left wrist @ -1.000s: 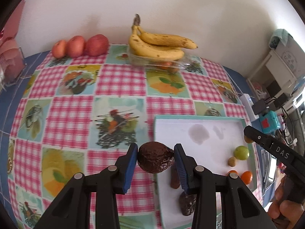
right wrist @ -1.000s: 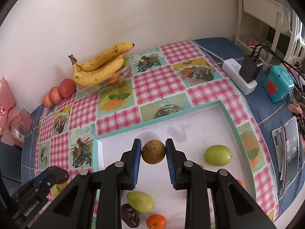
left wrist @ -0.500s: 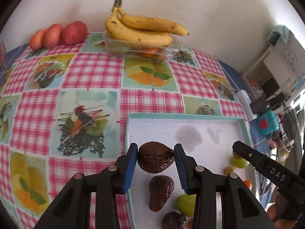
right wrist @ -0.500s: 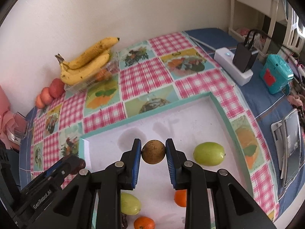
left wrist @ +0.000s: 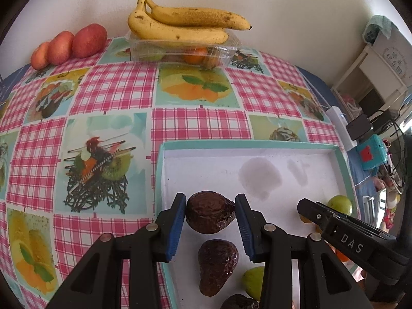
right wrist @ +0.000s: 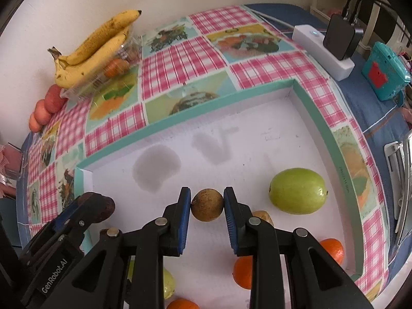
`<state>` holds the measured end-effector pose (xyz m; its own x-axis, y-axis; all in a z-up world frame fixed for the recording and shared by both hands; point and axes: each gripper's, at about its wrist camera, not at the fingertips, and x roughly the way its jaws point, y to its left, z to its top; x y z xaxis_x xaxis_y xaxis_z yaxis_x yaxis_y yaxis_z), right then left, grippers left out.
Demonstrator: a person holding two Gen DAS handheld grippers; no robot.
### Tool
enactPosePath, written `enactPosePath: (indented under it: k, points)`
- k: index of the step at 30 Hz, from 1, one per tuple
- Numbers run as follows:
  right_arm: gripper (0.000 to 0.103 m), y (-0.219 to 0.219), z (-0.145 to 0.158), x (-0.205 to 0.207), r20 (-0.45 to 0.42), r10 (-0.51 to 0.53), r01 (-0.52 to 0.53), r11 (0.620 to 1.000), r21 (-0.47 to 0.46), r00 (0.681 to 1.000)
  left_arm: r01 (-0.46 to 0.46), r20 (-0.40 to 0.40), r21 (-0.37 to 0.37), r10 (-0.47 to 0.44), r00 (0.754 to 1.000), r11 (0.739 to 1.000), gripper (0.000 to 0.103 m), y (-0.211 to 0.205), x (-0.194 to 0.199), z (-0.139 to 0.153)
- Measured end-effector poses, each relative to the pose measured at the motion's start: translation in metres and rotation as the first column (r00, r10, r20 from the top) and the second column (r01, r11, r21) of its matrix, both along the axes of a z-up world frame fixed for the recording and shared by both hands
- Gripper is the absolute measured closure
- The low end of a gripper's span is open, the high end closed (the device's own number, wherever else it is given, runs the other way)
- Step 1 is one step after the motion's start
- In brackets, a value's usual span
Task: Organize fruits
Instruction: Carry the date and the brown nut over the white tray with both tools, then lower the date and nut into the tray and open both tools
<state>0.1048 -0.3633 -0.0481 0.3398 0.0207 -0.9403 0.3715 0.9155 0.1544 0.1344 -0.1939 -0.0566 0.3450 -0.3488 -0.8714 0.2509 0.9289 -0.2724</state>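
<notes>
My left gripper (left wrist: 209,215) is shut on a dark wrinkled avocado (left wrist: 209,215) and holds it over the near left part of the white tray (left wrist: 283,144). Two more dark avocados (left wrist: 217,266) lie in the tray below it. My right gripper (right wrist: 207,204) is shut on a small round brown fruit (right wrist: 206,205) and holds it over the middle of the tray (right wrist: 301,95). A green fruit (right wrist: 297,191) lies in the tray to its right. Oranges (right wrist: 332,251) and another green fruit (right wrist: 167,282) lie near the tray's front.
Bananas (left wrist: 180,23) rest on a clear plastic box (left wrist: 180,51) of fruit by the back wall, with three red apples (left wrist: 69,43) to its left. A white power strip (right wrist: 322,51) and a teal device (right wrist: 383,72) sit right of the checked tablecloth (left wrist: 103,90).
Both grippers have moved forward over the tray with their fruits still held. The left gripper came from over the tablecloth to above the tray's near left part.
</notes>
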Motion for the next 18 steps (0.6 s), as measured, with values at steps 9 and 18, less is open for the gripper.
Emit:
enactPosePath:
  k: [9,18]
  points:
    - [0.076,-0.001,-0.007,0.000,-0.020,-0.001,0.001,1.000,0.000,1.000,0.005,-0.017,0.013,-0.005,1.000,1.000,0.061,-0.004,0.001,-0.004]
    - [0.069,-0.003,-0.004,-0.001,-0.026,-0.007,0.007,1.000,-0.011,1.000,0.026,-0.005,0.016,-0.026,1.000,1.000,0.050,-0.005,0.000,0.008]
